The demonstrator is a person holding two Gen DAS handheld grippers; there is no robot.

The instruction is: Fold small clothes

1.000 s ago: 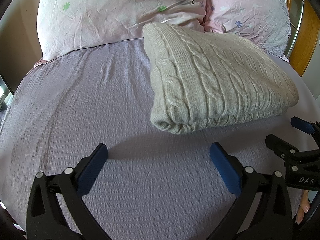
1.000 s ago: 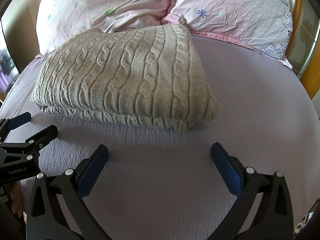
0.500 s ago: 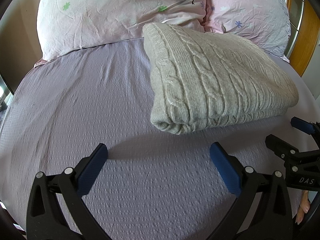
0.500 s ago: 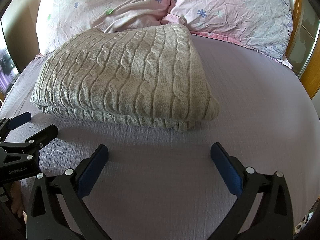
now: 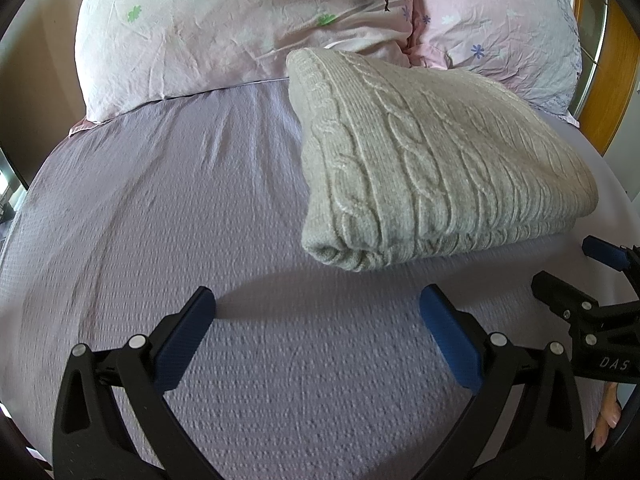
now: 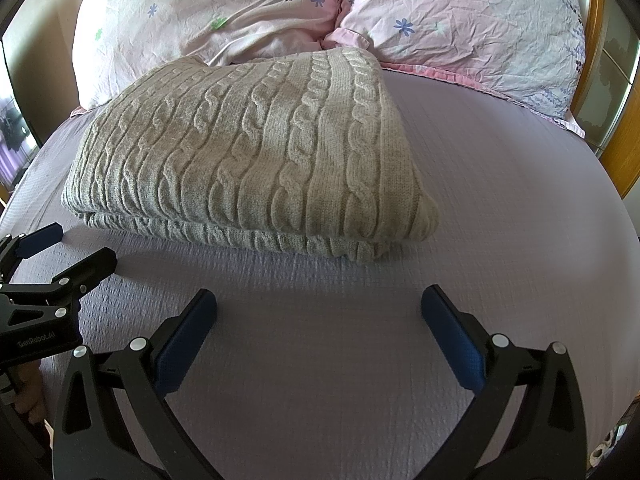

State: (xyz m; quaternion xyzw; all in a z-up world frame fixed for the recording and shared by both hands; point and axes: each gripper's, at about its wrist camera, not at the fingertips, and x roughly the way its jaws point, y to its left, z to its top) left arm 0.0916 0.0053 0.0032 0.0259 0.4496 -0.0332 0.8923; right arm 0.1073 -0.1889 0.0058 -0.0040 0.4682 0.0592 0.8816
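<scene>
Nothing has shifted since the earlier frames: both tongs hover where they were, and the folded grey cable-knit sweater [image 6: 248, 148] lies as before on the lilac bedspread [image 6: 500, 216]. Left gripper [image 5: 316, 332] has its blue pads spread wide and empty, just in front of the sweater's near left corner. Right gripper [image 6: 318, 332] is likewise wide and empty, just in front of the sweater's near edge. Behind the sweater, touching its far edge, two pink floral pillows [image 6: 224, 8] lean at the bedhead.
</scene>
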